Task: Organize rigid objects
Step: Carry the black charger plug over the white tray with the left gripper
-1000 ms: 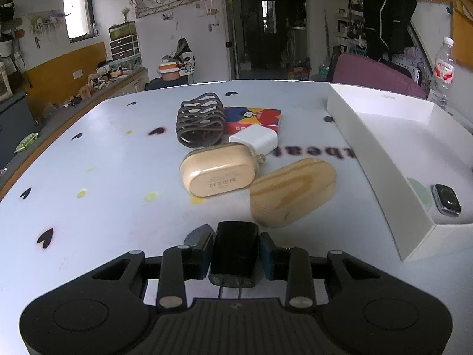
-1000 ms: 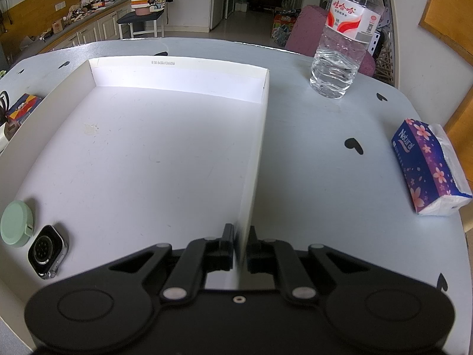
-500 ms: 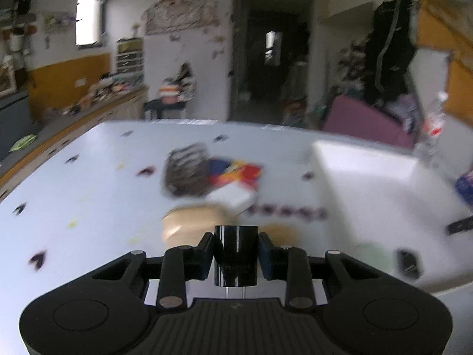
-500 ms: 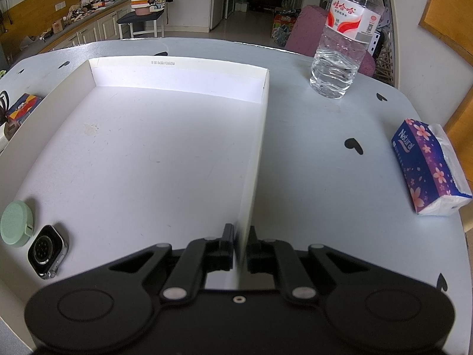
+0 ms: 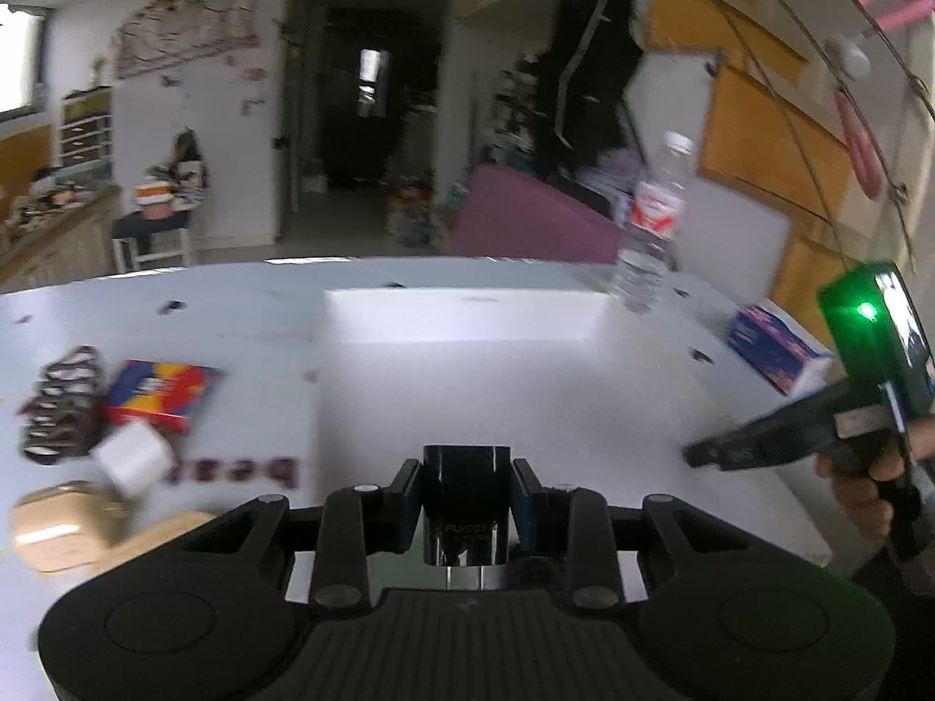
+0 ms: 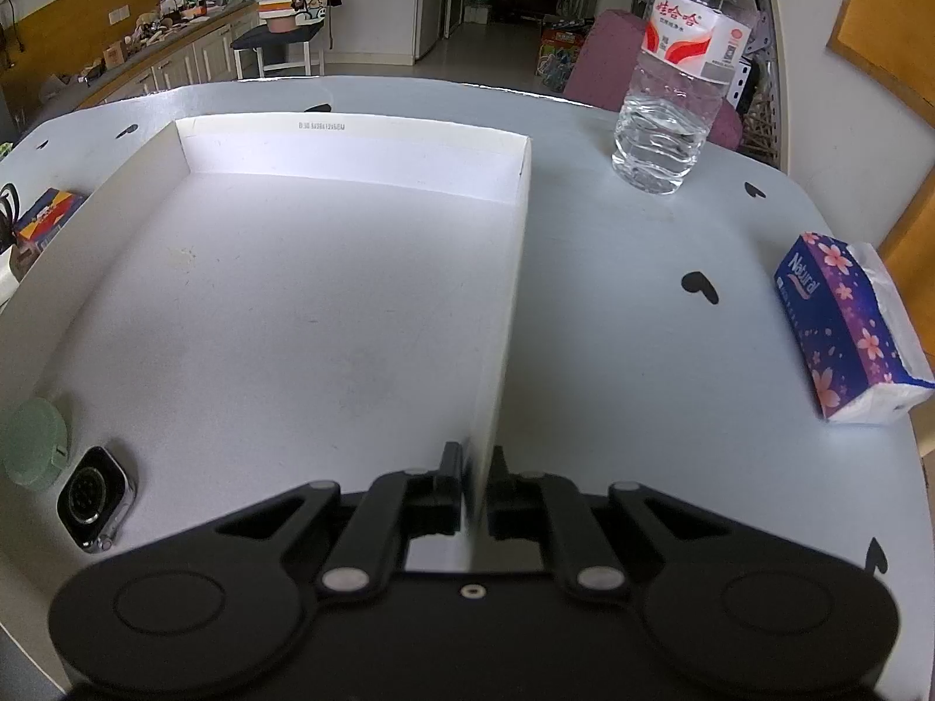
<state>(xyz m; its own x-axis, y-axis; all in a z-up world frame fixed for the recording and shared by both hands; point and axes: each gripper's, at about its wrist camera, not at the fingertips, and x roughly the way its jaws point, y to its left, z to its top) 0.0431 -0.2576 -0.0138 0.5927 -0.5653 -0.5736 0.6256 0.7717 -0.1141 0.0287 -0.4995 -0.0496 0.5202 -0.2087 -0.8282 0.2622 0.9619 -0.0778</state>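
The left gripper [image 5: 467, 502] clamps a small, glossy black charger plug [image 5: 466, 496] by its flat sides, likely light, stiff and slippery, above the white tray [image 6: 508, 269] ahead, whose near right wall the right gripper [image 6: 474, 488] pinches.

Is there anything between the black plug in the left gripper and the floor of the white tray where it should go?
Nothing visible blocks it. The black plug sits in the left gripper by the tray's near edge, with bare floor ahead. The watch and green disc lie in the near left corner.
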